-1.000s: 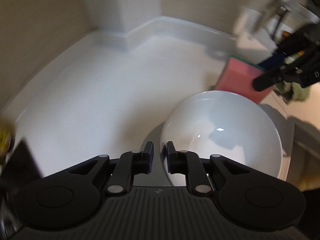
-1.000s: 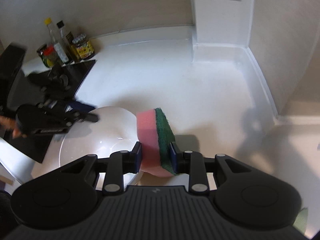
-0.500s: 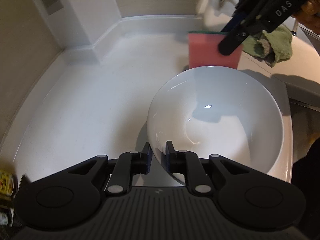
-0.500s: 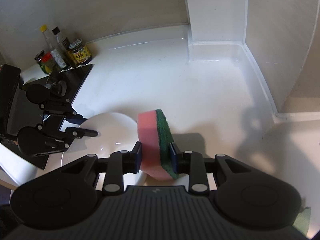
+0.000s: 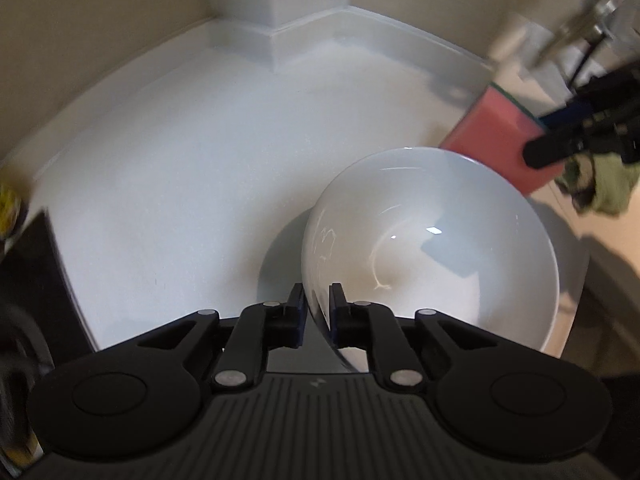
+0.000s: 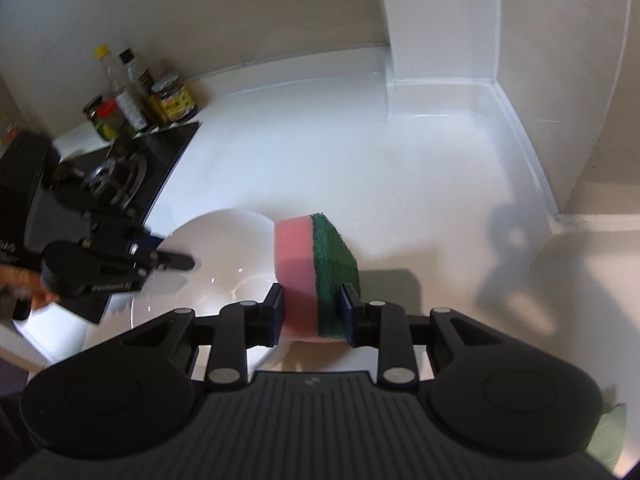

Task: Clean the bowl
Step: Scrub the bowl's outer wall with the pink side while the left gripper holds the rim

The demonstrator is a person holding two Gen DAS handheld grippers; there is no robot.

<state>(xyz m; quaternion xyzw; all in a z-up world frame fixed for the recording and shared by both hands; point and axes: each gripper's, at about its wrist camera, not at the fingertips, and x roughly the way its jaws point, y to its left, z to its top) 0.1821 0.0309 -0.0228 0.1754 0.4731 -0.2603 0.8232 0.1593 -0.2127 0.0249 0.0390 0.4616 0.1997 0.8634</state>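
Note:
A white bowl [image 5: 440, 248] [image 6: 224, 252] rests near the front edge of the white counter [image 5: 180, 160]. My left gripper [image 5: 318, 312] [image 6: 172, 250] straddles the bowl's near rim, one finger inside and one outside. Its jaws are closing, and a thin gap still shows beside the rim. My right gripper [image 6: 312, 312] [image 5: 540, 136] is shut on a pink sponge with a green scouring side [image 6: 308, 256] [image 5: 492, 132]. It holds the sponge upright just beyond the bowl's far rim, above the counter.
Several sauce bottles and jars [image 6: 140, 96] stand at the back left beside a black gas stove [image 6: 120, 168]. A green cloth [image 5: 608, 188] lies to the right near a blurred faucet [image 5: 592, 20]. A white wall column [image 6: 440, 40] juts into the counter's back corner.
The left gripper's jaws have narrowed around the bowl's rim. The left view swung, then swung back. The sponge and right gripper stayed almost still.

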